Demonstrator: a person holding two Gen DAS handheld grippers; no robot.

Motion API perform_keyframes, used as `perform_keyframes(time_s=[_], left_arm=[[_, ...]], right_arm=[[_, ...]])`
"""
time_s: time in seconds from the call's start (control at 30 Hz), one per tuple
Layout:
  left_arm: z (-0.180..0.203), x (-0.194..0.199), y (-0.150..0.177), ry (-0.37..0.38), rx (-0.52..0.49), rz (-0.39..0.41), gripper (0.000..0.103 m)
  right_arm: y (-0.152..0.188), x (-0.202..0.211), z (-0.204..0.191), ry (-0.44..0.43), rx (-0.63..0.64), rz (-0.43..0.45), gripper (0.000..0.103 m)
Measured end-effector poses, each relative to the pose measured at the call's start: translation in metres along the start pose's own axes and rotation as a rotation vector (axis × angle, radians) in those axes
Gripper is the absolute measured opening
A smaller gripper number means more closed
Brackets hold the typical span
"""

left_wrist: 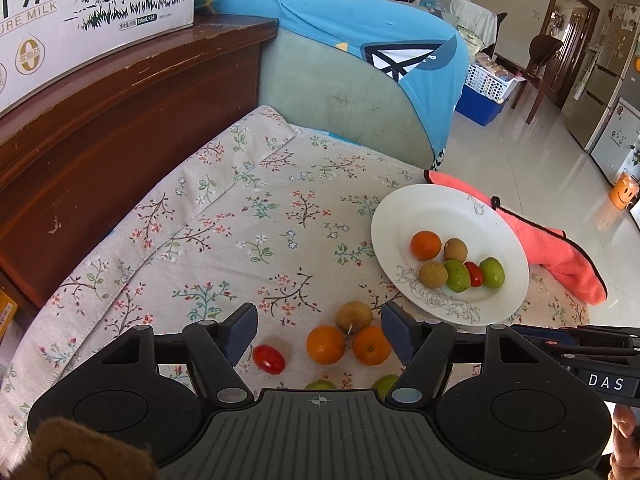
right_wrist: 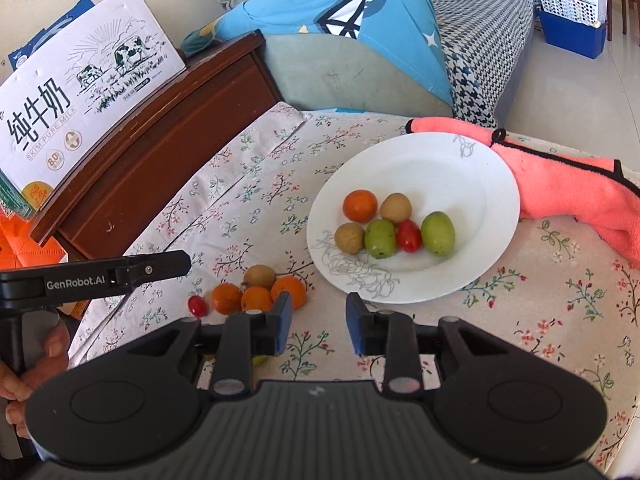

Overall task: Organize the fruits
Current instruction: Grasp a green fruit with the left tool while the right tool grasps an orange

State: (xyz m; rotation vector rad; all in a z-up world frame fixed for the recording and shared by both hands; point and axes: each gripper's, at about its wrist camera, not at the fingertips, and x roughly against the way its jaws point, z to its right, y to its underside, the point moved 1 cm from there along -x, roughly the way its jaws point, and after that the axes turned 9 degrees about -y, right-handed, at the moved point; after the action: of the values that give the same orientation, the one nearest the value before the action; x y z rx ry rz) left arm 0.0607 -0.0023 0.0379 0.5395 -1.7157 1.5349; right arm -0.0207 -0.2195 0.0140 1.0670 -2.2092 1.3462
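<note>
Floral tablecloth [right_wrist: 520, 292] carries white plate [right_wrist: 460, 160], six fruits already gathered on it; loose cluster [left_wrist: 348, 336] waits just beside. Our left gripper [left_wrist: 318, 334] spread above cluster, likely choosing. Right gripper [right_wrist: 318, 322] narrowly parted, empty, near plate rim
</note>
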Motion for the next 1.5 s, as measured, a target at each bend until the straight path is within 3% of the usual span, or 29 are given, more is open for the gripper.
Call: perform_keyframes(time_s=[0.57,0.93,1.3,1.5], left_arm=[[-0.002,-0.005,0.036,-0.028,-0.081,-0.088,0.069],[-0.001,-0.019,0.045,-0.017,-0.082,-0.145,0.066],[0.005,-0.029,0.050,-0.025,-0.095,-0.146,0.063],[0.004,-0.035,0.051,-0.030,-0.087,-0.152,0.054]], right_arm=[[0.058,-0.031,-0.045,-0.103,0.083,-0.180,0.036],[0.060,-0.046,-0.055,-0.055,0.124,-0.179,0.037],[0.061,-0.052,-0.057,-0.030,0.143,-0.167,0.037],[0.061,-0.054,-0.057,-0.030,0.145,-0.174,0.037]])
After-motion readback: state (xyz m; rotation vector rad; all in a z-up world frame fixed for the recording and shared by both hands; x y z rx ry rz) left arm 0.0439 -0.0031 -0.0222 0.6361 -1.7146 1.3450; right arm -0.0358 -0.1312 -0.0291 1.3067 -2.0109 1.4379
